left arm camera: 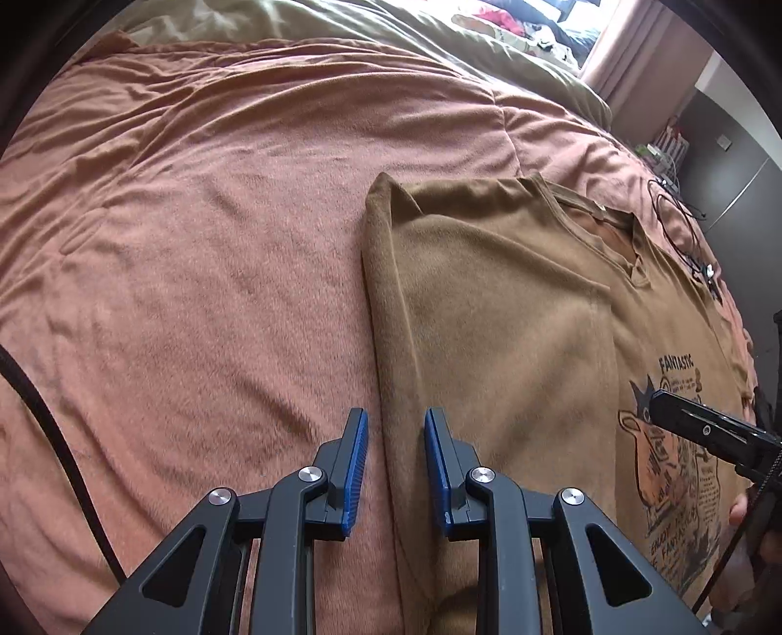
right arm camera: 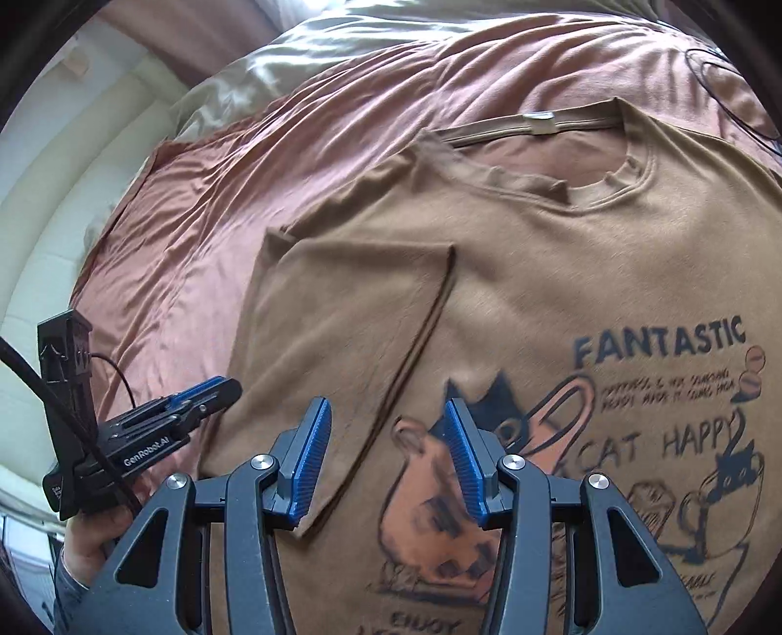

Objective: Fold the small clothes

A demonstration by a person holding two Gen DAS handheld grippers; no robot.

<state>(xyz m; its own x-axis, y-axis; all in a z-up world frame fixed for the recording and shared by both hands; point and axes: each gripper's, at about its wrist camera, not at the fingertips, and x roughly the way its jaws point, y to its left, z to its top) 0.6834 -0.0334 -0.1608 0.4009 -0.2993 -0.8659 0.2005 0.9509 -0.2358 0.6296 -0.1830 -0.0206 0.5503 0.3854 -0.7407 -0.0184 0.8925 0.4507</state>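
So there's a brown cotton t-shirt [right arm camera: 562, 273] with a cat print and "FANTASTIC" lettering, lying flat on a rumpled salmon-pink bedspread [left arm camera: 195, 244]. One side of it is folded inward over the front, so the sleeve lies across the chest with its hem running diagonally.

The left gripper [left arm camera: 396, 469], black with blue ribbed pads, hovers over the shirt's folded edge with its jaws slightly apart and nothing clamped between them. The right gripper [right arm camera: 386, 464] sits above the print, jaws parted wider, nothing pinched either.

A pale olive duvet [left arm camera: 391, 34] is bunched up at the far end of the bed, and a thin black cable [left arm camera: 679, 220] loops beside the collar.
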